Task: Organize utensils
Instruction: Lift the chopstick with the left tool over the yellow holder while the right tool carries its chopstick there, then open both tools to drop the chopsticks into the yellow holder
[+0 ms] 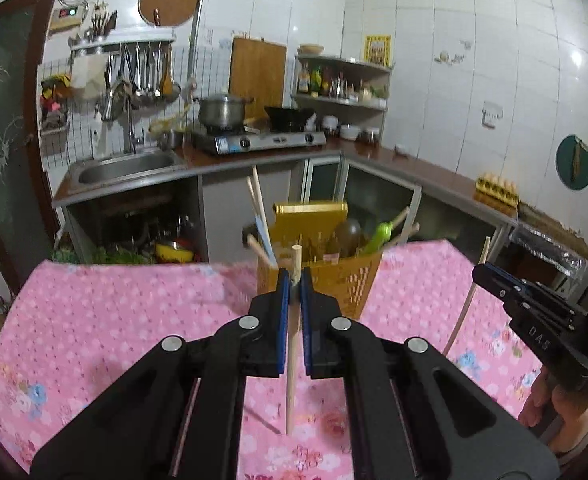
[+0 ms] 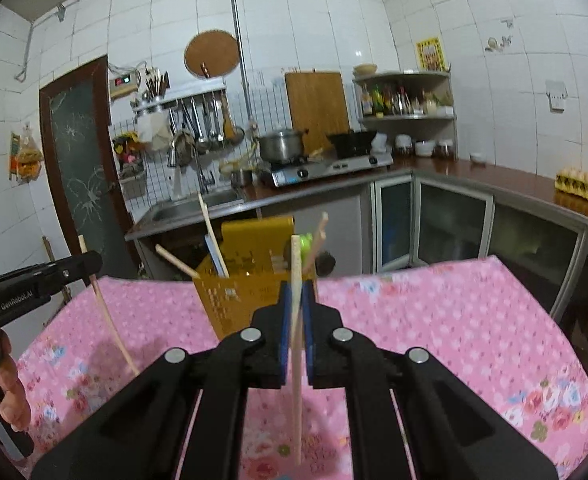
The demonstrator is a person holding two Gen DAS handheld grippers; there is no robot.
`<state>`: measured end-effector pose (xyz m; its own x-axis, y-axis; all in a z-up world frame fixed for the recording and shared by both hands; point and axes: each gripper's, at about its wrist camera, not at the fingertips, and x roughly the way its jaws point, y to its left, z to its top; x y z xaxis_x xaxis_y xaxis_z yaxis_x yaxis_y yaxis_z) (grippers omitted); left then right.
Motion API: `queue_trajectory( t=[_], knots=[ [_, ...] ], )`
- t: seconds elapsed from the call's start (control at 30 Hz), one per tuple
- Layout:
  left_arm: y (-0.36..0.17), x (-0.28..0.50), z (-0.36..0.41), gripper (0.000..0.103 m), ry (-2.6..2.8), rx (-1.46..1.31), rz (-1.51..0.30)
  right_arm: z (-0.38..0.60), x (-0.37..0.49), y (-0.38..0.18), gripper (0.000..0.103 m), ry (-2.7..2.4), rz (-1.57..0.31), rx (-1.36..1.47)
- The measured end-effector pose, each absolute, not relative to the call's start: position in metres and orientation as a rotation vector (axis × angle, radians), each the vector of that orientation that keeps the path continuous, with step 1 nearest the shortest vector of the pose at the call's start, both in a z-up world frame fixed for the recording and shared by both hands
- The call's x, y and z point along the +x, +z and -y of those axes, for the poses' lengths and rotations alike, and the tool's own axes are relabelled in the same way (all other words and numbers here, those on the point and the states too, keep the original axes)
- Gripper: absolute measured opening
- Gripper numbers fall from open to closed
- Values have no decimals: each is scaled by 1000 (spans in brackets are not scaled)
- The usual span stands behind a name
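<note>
My left gripper [image 1: 294, 280] is shut on a wooden chopstick [image 1: 292, 360], held upright above the pink floral cloth [image 1: 134, 320]. My right gripper [image 2: 296, 292] is shut on a second wooden chopstick [image 2: 296, 380], also upright. Just beyond both stands an orange perforated utensil holder [image 1: 346, 276], which also shows in the right wrist view [image 2: 238, 292]. It holds several chopsticks, a dark spoon and a green utensil [image 1: 378, 236]. Each gripper appears in the other's view, the right one [image 1: 480, 274] and the left one [image 2: 92, 262], each with its chopstick.
The cloth-covered table ends just behind the holder. Beyond are a kitchen counter with a sink [image 1: 126, 168], a gas stove [image 1: 262, 140] with a pot, hanging utensils, a spice shelf [image 1: 342, 84] and an egg tray [image 1: 496, 192].
</note>
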<state>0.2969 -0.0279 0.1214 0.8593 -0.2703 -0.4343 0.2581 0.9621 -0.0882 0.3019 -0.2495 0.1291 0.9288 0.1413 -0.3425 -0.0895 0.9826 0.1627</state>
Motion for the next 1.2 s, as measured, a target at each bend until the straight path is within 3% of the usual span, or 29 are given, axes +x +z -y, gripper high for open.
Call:
queue_trajectory(
  t=[0.4, 0.6, 0.87, 1.2],
  knots=[
    [207, 321, 46, 4, -256, -30, -293, 237, 341, 218, 6, 142, -212, 126],
    [228, 351, 52, 4, -225, -69, -218, 232, 373, 236, 6, 126, -140, 148],
    [210, 391, 67, 4, -222, -82, -176, 232, 391, 229, 6, 123, -55, 192],
    [152, 427, 73, 4, -250, -79, -260, 217, 408, 195, 6, 133, -111, 82]
  ],
)
